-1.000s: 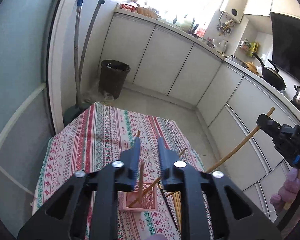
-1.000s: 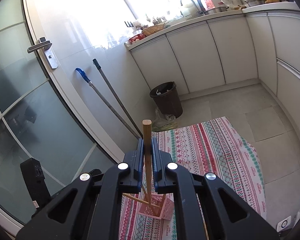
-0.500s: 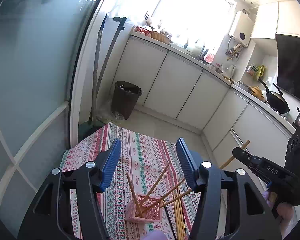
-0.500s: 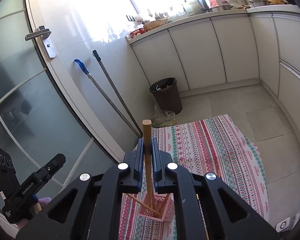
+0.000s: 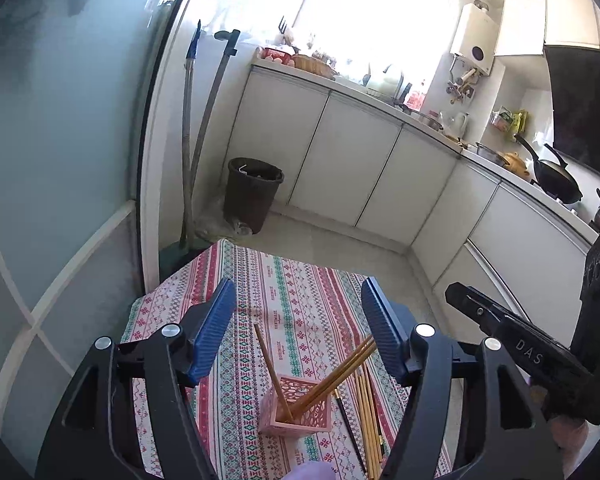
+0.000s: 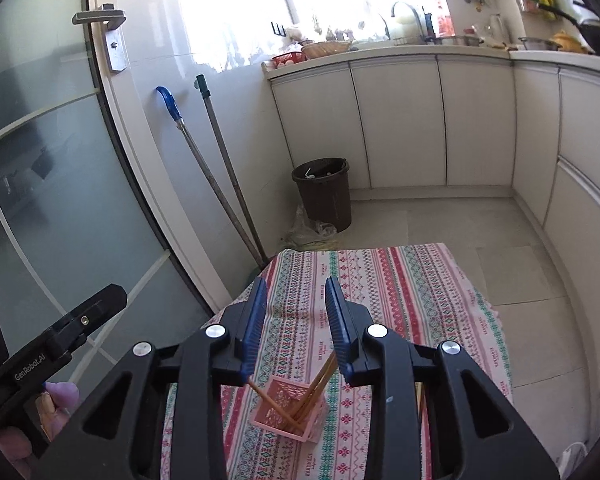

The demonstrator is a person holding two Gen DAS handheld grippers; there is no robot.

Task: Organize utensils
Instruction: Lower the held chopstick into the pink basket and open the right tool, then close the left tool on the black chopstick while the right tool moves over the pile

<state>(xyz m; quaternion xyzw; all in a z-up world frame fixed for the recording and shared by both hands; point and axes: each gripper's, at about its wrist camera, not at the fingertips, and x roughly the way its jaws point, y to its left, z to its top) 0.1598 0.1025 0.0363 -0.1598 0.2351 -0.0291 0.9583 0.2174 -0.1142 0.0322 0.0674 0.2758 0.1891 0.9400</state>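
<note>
A pink lattice holder (image 5: 296,410) (image 6: 288,414) stands on the striped tablecloth (image 5: 300,292) with several wooden chopsticks (image 5: 340,372) (image 6: 320,378) leaning in it. More chopsticks (image 5: 367,408) lie loose on the cloth just right of the holder, beside a dark one (image 5: 346,420). My left gripper (image 5: 298,300) hovers above the holder; its jaws are opening and hold nothing. My right gripper (image 6: 296,292) also hangs over the holder, and its jaws are opening with nothing between them. Each gripper shows in the other's view: the right gripper (image 5: 520,356) and the left gripper (image 6: 60,340).
A dark trash bin (image 6: 324,192) stands on the floor past the table, next to two long tool handles (image 6: 220,168) leaning on the wall. White cabinets (image 5: 340,160) run along the back and right. A glass door (image 6: 40,160) is on the left.
The right gripper let go of the chopstick it held upright; that stick now leans in the holder. Both grippers' jaws have spread wider. The left gripper drew back and up.
</note>
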